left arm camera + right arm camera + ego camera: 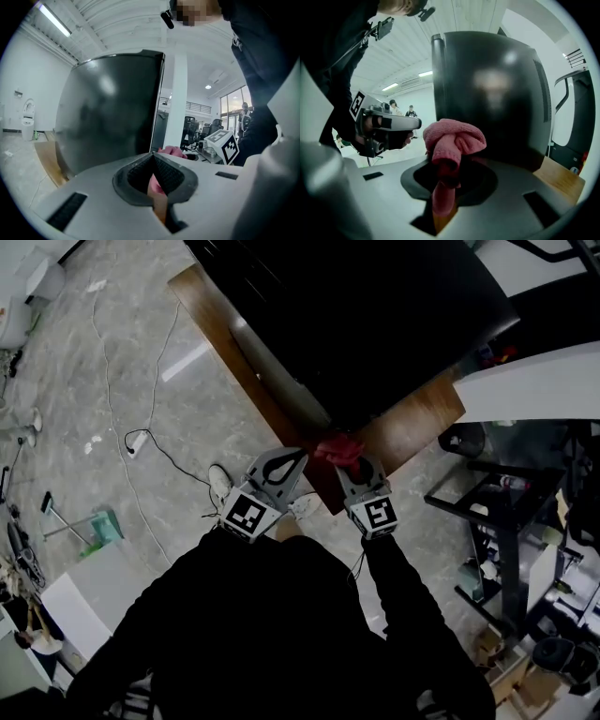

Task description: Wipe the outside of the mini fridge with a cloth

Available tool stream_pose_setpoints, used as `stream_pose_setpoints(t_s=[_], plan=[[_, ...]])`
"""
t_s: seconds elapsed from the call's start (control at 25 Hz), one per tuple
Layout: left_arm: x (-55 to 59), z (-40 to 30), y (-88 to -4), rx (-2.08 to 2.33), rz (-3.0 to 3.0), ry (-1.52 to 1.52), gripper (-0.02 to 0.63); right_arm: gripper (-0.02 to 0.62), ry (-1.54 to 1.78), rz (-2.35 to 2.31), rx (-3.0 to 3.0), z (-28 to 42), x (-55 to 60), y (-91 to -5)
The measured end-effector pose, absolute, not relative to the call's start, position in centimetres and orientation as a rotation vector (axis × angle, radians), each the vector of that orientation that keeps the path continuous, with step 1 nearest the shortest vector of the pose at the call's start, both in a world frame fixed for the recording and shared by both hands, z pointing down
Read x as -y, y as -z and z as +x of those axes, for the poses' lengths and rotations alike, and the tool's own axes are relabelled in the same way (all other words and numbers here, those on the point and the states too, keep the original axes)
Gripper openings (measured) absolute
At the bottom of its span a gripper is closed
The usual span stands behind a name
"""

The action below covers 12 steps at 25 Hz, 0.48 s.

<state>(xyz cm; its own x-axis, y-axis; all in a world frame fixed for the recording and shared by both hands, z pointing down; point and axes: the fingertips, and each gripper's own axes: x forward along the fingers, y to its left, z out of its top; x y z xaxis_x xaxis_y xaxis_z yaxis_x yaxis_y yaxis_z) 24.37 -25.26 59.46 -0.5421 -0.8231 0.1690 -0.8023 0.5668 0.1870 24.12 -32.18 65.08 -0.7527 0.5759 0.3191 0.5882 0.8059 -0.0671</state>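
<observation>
Right tool [446, 165] clamped on a bunched pink cloth [454, 135], the wad standing above the jaw tips. Left tool [153, 157] just beside it, jaws together, nothing between them. Cloth sits close in front of the dark face of the mini fridge [492, 89]; contact not resolvable. Fridge upright on a wooden worktop [417, 418]. Beyond: grey floor [84, 381] with a white cable [141, 442].

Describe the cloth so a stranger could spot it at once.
Find the glossy black mini fridge standing on a brown wooden board. At the board's near corner, the right gripper clamps a bunched pink cloth, the only pink, soft thing among black and grey hardware.
</observation>
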Motion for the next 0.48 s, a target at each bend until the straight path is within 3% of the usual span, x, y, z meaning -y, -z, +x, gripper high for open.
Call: stream_pose_setpoints(t_s=[0.48], plan=[[8.2,23.7,-47.1,2.592,1.476,0.259,0.006,0.091,0.01,-1.127,2.772,23.9,13.0,-48.5]])
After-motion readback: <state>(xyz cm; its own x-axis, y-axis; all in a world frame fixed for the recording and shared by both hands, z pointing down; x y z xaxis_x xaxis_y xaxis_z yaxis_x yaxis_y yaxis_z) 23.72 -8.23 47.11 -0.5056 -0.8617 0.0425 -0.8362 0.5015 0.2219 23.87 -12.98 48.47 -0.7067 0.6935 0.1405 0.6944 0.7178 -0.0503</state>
